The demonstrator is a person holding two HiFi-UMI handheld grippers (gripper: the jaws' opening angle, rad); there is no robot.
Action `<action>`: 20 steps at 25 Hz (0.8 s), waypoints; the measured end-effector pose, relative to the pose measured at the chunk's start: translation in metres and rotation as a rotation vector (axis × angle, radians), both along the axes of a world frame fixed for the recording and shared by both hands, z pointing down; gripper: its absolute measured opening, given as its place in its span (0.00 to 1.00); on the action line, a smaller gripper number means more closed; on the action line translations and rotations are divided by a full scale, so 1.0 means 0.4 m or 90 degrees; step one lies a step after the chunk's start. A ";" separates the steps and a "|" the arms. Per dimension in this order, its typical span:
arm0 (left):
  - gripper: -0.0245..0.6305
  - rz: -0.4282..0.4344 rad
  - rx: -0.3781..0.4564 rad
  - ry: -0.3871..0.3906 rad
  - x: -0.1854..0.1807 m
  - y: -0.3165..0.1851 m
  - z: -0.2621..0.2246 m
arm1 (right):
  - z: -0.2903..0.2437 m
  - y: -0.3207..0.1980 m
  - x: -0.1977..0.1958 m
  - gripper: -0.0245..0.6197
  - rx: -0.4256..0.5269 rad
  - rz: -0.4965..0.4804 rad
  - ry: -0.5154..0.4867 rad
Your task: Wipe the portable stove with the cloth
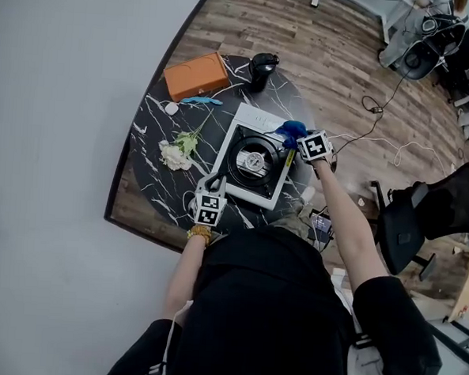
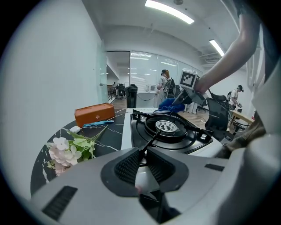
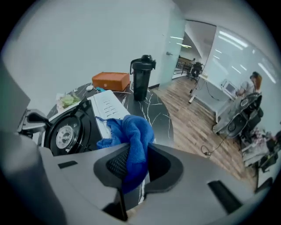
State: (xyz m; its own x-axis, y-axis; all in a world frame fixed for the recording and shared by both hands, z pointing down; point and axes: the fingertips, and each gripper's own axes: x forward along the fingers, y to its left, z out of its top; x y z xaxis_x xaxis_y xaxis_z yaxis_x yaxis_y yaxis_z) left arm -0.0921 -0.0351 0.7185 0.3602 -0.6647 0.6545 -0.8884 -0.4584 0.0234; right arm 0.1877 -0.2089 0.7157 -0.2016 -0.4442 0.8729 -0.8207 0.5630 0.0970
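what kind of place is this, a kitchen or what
Likely an office or lab, not a kitchen: glass partitions, ceiling strip lights, an office chair, and the portable stove on a round table.

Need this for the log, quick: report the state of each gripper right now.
Left gripper: tongs closed, apparently on the near edge of the portable stove.
Right gripper: tongs closed on the blue cloth.

One bench [image 1: 147, 122]. On it: one portable stove [image 1: 253, 163], one cloth [image 1: 290, 131], one orange case [image 1: 196, 75], one black flask [image 1: 262, 70], one bunch of flowers [image 1: 177, 150], one small blue item [image 1: 200, 101], one small white item [image 1: 171, 107]. Two grippers: left gripper [image 1: 216, 179], right gripper [image 1: 298, 139]. One office chair [image 1: 423, 218].
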 end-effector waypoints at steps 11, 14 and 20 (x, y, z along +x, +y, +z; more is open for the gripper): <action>0.12 0.008 0.017 0.020 0.009 -0.014 -0.006 | 0.026 -0.047 -0.057 0.14 -0.042 -0.039 0.066; 0.12 0.012 0.020 0.015 0.011 -0.007 -0.009 | 0.025 -0.069 -0.157 0.13 -0.015 -0.107 0.060; 0.12 0.018 0.004 0.026 0.014 -0.012 -0.013 | 0.023 -0.138 -0.358 0.13 -0.005 -0.202 0.067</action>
State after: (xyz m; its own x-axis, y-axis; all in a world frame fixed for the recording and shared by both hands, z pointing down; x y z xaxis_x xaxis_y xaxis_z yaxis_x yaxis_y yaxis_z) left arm -0.0866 -0.0399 0.7134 0.4055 -0.6582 0.6344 -0.8733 -0.4839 0.0562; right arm 0.0445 -0.2641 0.7248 -0.2374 -0.3665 0.8996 -0.5898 0.7902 0.1662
